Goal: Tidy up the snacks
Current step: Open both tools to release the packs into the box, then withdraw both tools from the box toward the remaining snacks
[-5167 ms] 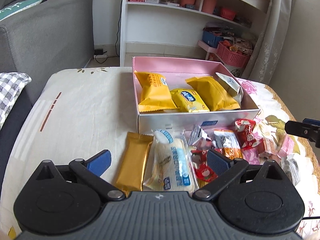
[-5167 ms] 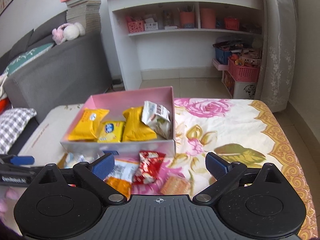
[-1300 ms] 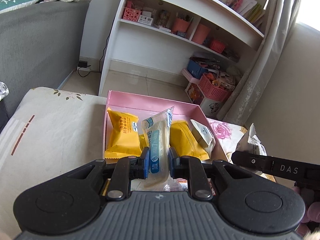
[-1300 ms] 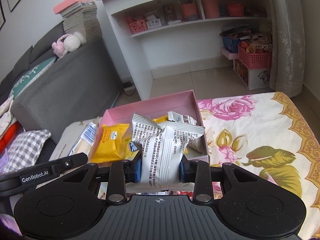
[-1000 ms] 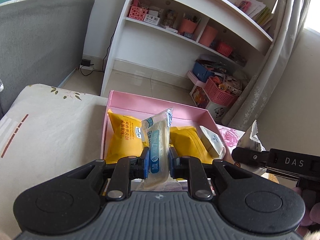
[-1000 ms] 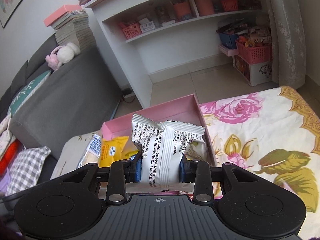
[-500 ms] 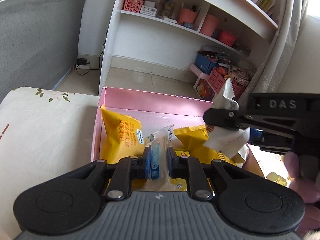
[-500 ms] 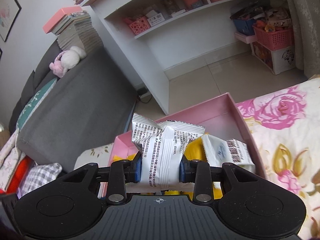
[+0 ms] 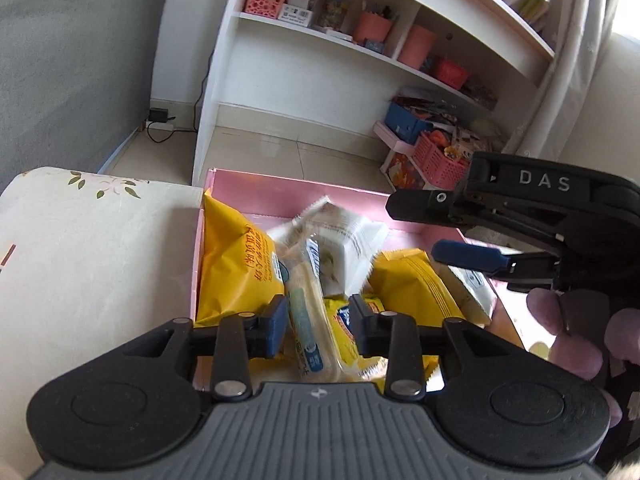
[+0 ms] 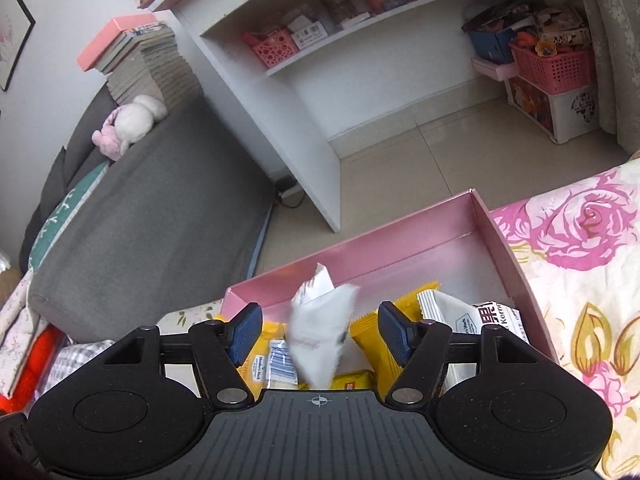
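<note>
both grippers hang over the pink box (image 9: 304,200), and both have just been opening their jaws. the left gripper (image 9: 318,326) stands narrowly parted, with the long white snack with blue print (image 9: 308,320) lying between its pads but no longer pinched; the snack rests slanted on the yellow packets (image 9: 236,268) in the box. the right gripper (image 10: 320,332) is wider apart, and the white packet with grey print (image 10: 320,332) is blurred between its pads, apparently dropping free into the middle of the box; in the left view the same packet (image 9: 352,248) sits on the pile. a second white packet (image 10: 452,320) lies at the box's right side. so this pair of snacks looks as good as delivered. whether more snacks wait on the flowered cloth (image 10: 580,280) in front of the box i cannot tell, since the grippers hide that part
</note>
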### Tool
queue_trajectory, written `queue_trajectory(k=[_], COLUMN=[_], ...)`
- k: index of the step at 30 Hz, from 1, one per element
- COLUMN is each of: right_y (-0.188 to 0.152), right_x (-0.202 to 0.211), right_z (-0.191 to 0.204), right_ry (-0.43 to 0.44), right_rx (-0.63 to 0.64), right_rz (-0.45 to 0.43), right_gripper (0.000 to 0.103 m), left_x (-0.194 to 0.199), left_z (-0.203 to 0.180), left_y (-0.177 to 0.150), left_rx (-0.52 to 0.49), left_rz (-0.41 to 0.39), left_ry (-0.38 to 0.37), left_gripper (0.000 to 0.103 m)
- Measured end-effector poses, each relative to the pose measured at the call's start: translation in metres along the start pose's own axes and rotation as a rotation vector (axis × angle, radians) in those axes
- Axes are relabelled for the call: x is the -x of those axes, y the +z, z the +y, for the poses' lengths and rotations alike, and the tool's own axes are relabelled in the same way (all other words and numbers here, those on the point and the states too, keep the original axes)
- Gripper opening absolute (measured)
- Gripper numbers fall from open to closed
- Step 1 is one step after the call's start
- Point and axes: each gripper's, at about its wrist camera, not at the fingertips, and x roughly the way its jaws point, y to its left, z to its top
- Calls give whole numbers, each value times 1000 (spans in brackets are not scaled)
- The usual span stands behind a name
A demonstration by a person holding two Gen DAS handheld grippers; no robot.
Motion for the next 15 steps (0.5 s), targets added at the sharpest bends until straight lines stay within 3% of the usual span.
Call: queue_trajectory(k=[5, 7, 10, 15], right_y=[-5, -7, -11, -23], right_x=[21, 32, 52, 78], right_z=[4, 7, 10, 15], right_ry=[-24, -47, -90, -126], right_rx=[13, 32, 75, 131], right_rz=[2, 3, -10, -13], right_gripper=[74, 81, 88, 93], left_x=[12, 18, 30, 51], left_z=[-4, -5, -6, -2], left_y=[0, 1, 1, -2], left_rx=[-39, -46, -78, -86], left_rz=[6, 21, 29, 33], left_ry=[2, 4, 23, 60], left_gripper=[64, 78, 89, 99])
